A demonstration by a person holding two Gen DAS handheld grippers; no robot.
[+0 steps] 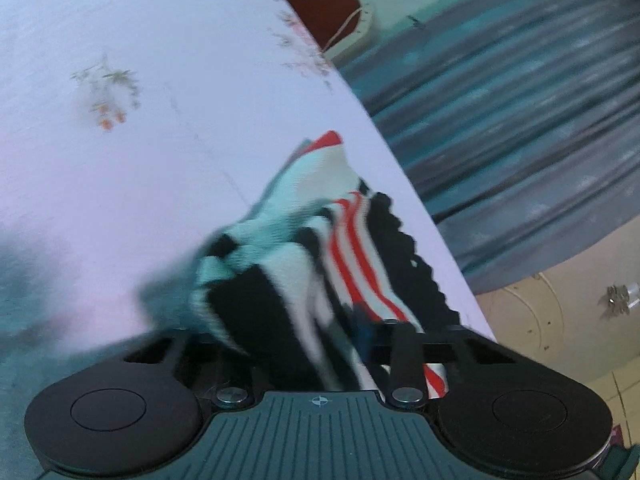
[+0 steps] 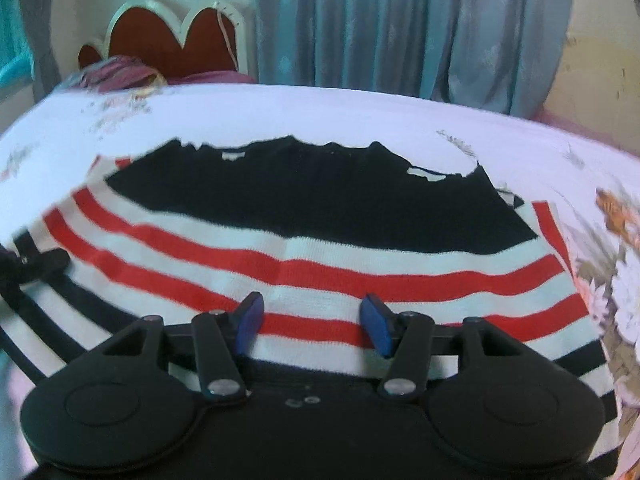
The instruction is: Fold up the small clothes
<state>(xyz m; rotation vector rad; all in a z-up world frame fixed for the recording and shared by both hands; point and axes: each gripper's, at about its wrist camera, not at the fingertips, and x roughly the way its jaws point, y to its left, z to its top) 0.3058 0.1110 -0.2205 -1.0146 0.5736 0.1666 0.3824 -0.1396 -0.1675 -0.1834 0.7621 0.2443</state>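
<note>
Right gripper (image 2: 312, 326) sits nearest the lens in the right wrist view, lower centre of the frame: jaws spread wide, nothing between them, blue pads (image 2: 251, 322) hovering over the near part of the striped knit garment (image 2: 304, 248).

Garment position: spread on the floral bedsheet (image 2: 360, 112), filling the middle of that frame. Black scalloped section at the far side, red-and-white stripes in the middle, black-and-white stripes at the near edge. It looks mostly flat here; I cannot tell whether any fold has been laid.

Left gripper (image 1: 362, 334), left wrist view, lower centre: clenched on a bunched portion of the same garment (image 1: 304, 264). One blue pad is just visible against the cloth. Fabric trails away from the jaws toward the middle of the frame, heavily blurred, near the right edge of the bed. In the right wrist view I take the dark shape at far left to be this gripper, at the garment's left edge.

Judgement on progress: early. One side appears gathered for a first fold. Remaining: lay that side across, fold again, flatten.

Backdrop: grey-blue curtain (image 2: 420, 24), red headboard (image 2: 160, 36) at upper left.
</note>
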